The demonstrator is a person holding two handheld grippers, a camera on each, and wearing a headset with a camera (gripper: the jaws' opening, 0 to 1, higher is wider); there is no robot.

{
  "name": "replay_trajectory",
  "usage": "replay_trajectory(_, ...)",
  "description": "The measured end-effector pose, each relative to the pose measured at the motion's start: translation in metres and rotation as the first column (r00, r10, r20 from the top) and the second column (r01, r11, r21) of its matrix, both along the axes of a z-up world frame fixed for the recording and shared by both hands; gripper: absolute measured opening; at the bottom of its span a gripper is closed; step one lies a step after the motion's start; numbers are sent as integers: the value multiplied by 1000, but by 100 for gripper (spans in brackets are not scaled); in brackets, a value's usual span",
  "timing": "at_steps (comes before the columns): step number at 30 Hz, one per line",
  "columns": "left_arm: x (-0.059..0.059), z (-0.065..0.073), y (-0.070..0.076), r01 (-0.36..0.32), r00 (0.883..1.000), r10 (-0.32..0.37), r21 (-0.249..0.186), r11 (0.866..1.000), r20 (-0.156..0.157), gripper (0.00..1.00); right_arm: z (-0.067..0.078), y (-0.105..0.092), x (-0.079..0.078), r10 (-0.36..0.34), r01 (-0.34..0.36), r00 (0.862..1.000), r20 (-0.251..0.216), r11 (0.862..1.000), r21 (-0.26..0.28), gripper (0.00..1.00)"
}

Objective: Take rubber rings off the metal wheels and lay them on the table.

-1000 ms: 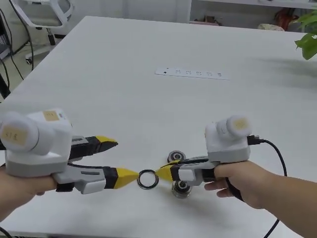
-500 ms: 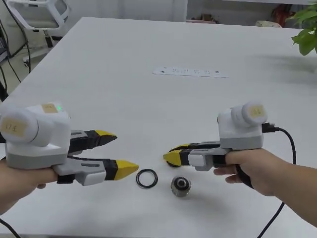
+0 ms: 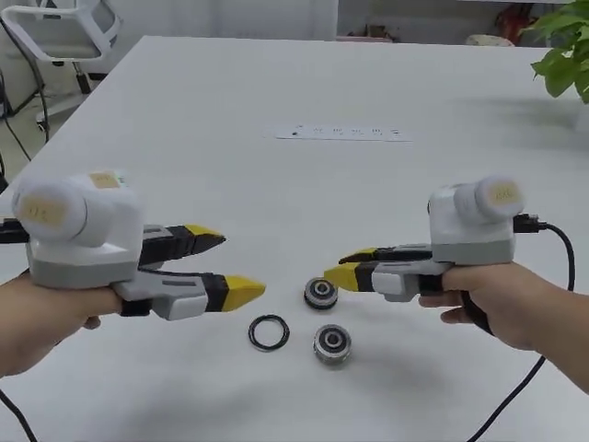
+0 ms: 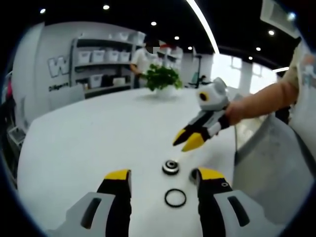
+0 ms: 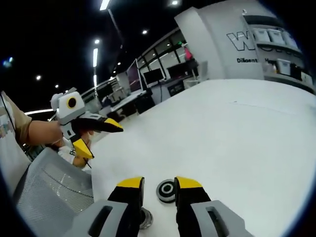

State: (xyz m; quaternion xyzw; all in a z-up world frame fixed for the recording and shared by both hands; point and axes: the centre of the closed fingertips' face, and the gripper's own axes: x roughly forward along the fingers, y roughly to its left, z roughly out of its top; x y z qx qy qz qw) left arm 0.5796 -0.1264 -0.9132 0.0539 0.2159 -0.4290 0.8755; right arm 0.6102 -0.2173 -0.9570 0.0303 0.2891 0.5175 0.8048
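- Ring: black rubber, lying flat and loose on the white tabletop, touching nothing.
- Near wheel: sitting just right of the ring, apart from it and showing a silvery outer edge. In the right gripper view it is peeking out low between that claw's jaws.
- Far wheel: resting beyond and right of the ring, near it but clear of it, and wearing a dark band round its rim.
- Left claw: hovering left of the ring with its jaws standing wide apart and gripping nothing. Its yellow tips are pointing toward the ring, and a hand is holding it above the tabletop.
- Right claw: hovering right of and beyond the ring, with its tips just beside the far wheel. Its jaws are parted by a narrow gap and are carrying nothing.
- Power strip: lying far beyond the ring, mid-tabletop.
- Plant: leaves are showing well beyond and right of the ring.
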Motion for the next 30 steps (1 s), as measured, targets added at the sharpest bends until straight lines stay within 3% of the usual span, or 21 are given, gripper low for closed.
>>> replay_trajectory(5, 7, 0, -6, 8, 1000, -8, -4, 1000, -3, 53, 1, -8, 5, -12, 12, 1000, 22, 1000, -9, 24)
replay_trajectory(16, 16, -12, -22, 44, 999, -44, 16, 999, -28, 52, -16, -25, 8, -10, 14, 998, 59, 997, -73, 25)
replay_trajectory(30, 22, -28, -42, 83, 995, -81, 29, 996, -59, 45, -36, -22, 1, 41, -30, 996, 77, 991, -130, 25)
